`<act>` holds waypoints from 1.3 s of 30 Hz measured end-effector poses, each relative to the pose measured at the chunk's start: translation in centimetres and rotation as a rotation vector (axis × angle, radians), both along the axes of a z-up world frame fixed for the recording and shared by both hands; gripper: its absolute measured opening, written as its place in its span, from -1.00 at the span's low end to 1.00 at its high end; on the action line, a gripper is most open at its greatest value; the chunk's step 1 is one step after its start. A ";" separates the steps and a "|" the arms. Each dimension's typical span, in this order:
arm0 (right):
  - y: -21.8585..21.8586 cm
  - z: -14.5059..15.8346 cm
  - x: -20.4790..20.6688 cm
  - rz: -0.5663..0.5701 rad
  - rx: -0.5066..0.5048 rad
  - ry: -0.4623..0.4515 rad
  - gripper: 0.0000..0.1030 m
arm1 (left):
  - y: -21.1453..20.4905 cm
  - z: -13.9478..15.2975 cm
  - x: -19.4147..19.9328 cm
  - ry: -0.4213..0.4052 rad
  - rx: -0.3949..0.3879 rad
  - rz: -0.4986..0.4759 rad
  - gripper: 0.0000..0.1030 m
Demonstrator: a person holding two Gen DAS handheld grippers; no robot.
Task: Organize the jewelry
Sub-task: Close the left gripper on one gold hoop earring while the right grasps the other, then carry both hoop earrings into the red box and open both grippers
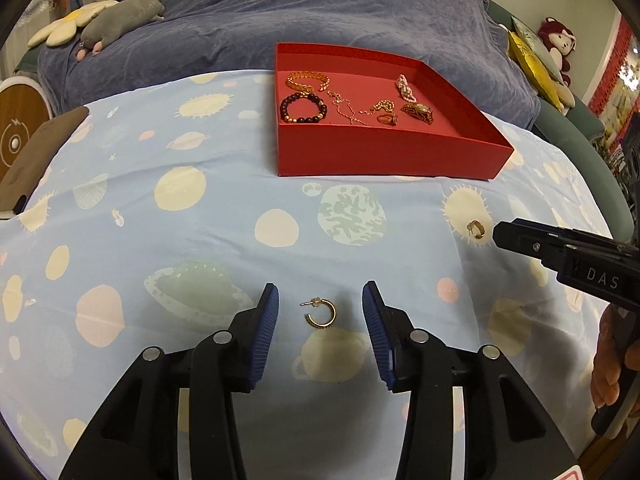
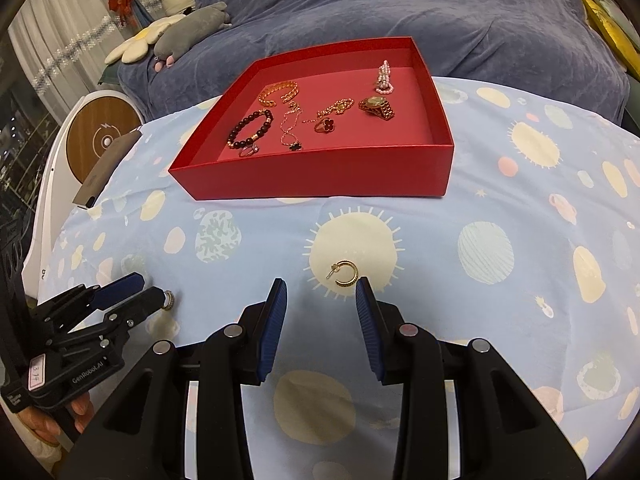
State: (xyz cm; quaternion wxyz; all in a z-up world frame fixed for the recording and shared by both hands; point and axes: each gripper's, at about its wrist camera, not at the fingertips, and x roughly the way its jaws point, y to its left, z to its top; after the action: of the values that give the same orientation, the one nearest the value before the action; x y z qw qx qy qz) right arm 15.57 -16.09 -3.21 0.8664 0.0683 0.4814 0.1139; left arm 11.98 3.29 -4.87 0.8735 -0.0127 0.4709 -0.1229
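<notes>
A gold hoop earring [image 1: 320, 314] lies on the planet-print cloth between the open fingers of my left gripper [image 1: 320, 300]. A second gold hoop earring [image 2: 344, 274] lies just ahead of my open right gripper [image 2: 321, 286], near its right fingertip; it also shows in the left wrist view [image 1: 477, 229]. The right gripper [image 1: 498, 232] reaches in from the right there. The red tray [image 1: 380, 152] holds several pieces: a bead bracelet [image 1: 303, 109], gold chain bracelet [image 1: 308, 80], a watch [image 2: 376, 107], rings and necklaces. The left gripper [image 2: 154, 286] sits low left in the right wrist view.
A brown notebook [image 1: 36, 152] lies at the cloth's left edge, beside a round wood-topped device [image 2: 100, 136]. A blue blanket with plush toys [image 1: 124, 16] lies behind the tray. Open cloth stretches between the grippers and the tray [image 2: 320, 184].
</notes>
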 end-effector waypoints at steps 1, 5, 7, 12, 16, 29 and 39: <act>0.0 -0.1 0.1 -0.002 -0.001 0.001 -0.33 | -0.1 -0.3 0.1 0.003 0.005 0.003 -0.19; 0.4 -0.6 0.7 0.001 -0.011 0.005 -0.33 | -0.6 -1.3 0.1 -0.011 0.059 0.000 -0.44; 0.7 -0.9 1.0 0.002 -0.022 0.003 -0.33 | -0.8 -1.4 0.0 -0.030 0.091 -0.009 -0.62; 1.0 -1.8 1.8 -0.001 -0.048 0.007 -0.33 | -0.5 -1.3 0.0 -0.031 0.079 -0.016 -0.69; 1.3 -2.4 2.1 0.000 -0.077 0.006 -0.34 | -0.3 -1.3 -0.1 -0.026 0.067 -0.021 -0.69; 1.1 -0.6 1.4 -0.013 -0.041 -0.026 -0.62 | 0.9 2.6 1.5 -0.047 -0.063 0.030 -0.69; -0.9 9.4 5.1 -0.002 0.056 -0.175 -0.62 | -1.7 10.4 7.9 -0.145 -0.159 0.021 -0.69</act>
State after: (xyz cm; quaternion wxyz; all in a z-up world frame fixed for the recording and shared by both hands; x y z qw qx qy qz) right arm 20.70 -16.96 6.17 0.9030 0.0830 0.4003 0.1319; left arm 19.87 1.56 5.57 0.9027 -0.0779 0.3950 -0.1515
